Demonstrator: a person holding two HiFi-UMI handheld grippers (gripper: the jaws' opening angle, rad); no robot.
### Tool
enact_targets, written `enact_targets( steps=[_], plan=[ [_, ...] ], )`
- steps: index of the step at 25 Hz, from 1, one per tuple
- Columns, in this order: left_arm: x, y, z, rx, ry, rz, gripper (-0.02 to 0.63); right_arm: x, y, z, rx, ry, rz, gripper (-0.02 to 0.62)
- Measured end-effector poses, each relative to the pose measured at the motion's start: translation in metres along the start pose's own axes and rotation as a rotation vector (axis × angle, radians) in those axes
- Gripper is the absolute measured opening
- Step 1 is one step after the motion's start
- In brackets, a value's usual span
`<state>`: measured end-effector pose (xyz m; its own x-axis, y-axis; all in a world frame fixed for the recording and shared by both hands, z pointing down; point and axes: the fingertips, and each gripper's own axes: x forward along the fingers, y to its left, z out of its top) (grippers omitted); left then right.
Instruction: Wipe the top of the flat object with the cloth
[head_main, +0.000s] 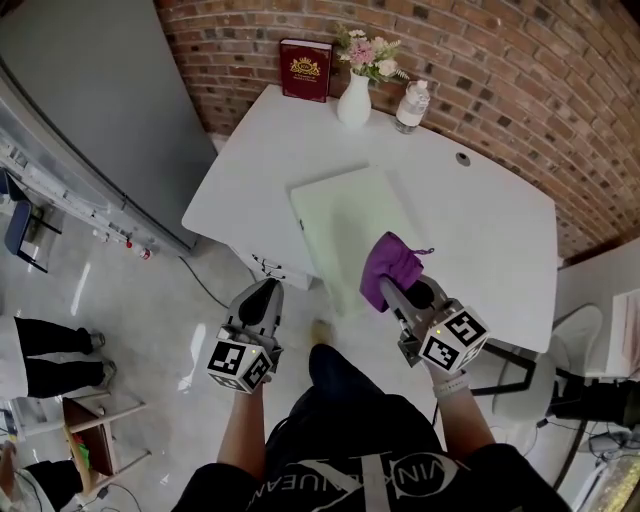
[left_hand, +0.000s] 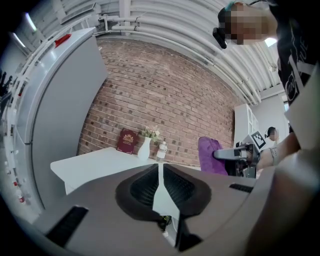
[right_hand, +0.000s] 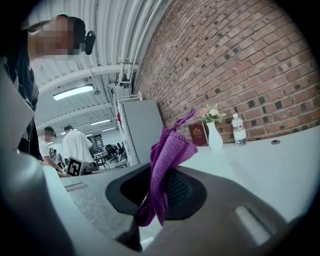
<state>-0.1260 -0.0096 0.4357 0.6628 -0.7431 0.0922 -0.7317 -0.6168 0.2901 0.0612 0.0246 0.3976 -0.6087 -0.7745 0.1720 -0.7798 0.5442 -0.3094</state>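
Pinching a purple cloth (head_main: 392, 265), the right gripper (head_main: 389, 291) hung over the green mat's (head_main: 340, 215) near right edge; the left gripper's (head_main: 267, 288) fingers (left_hand: 142, 187) were together, empty.

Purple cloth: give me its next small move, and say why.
Probably ease the right tool down and forward onto the pale green board, so the purple cloth presses on its top. The tool is shut on the cloth, which sticks up bunched over the board's near edge. Neither view shows sure contact with the board.
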Motion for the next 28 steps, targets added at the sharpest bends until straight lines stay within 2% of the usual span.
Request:
enact_targets(
  steps=[10,15,25,28],
  plan=[
    [0.082,0.010,-0.012,0.057,0.110,-0.101,0.033,0.078,-0.040,0.010,0.023,0.162,0.043,0.064],
    [0.111,0.019,-0.032,0.057,0.187,-0.146,0.034,0.121,-0.049,0.011,0.001,0.270,0.102,0.064],
    [0.149,0.035,-0.040,0.093,0.241,-0.166,0.034,0.178,-0.072,0.003,0.031,0.446,0.175,0.064],
    [0.154,0.030,-0.042,0.127,0.258,-0.203,0.034,0.198,-0.072,-0.003,0.033,0.497,0.196,0.064]
  ],
)
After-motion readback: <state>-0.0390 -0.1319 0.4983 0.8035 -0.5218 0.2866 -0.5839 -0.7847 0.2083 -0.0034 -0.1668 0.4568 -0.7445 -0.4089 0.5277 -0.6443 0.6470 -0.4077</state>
